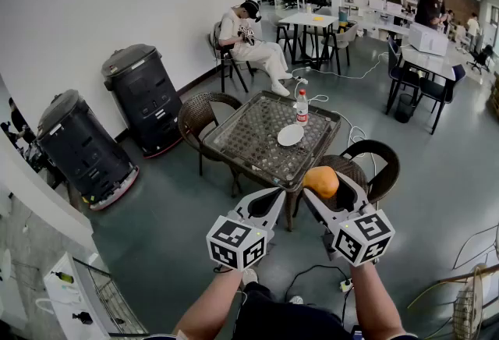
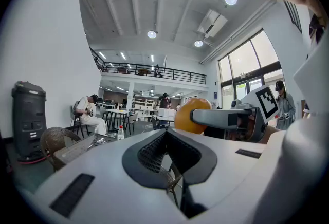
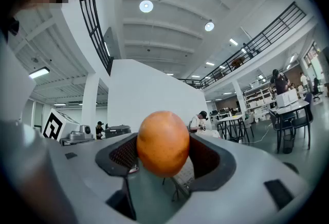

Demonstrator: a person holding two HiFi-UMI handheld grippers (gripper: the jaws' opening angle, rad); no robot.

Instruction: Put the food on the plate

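Observation:
My right gripper (image 1: 327,179) is shut on a round orange piece of food (image 1: 320,182), held in the air over the near edge of the glass-topped wicker table (image 1: 249,139). In the right gripper view the food (image 3: 163,142) fills the gap between the dark pads of the right gripper (image 3: 163,153). A white plate (image 1: 291,135) lies on the far right part of the table, beside a plastic bottle (image 1: 302,106). My left gripper (image 1: 270,203) hangs just left of the right one, shut and holding nothing. The left gripper view shows the food (image 2: 189,114) to the right, ahead of its own closed jaws.
Wicker chairs stand at the table's left (image 1: 204,114) and right (image 1: 374,163). Two black wheeled machines (image 1: 144,97) (image 1: 82,147) line the white wall on the left. A person (image 1: 249,42) sits on a chair further back. Cables run across the grey floor.

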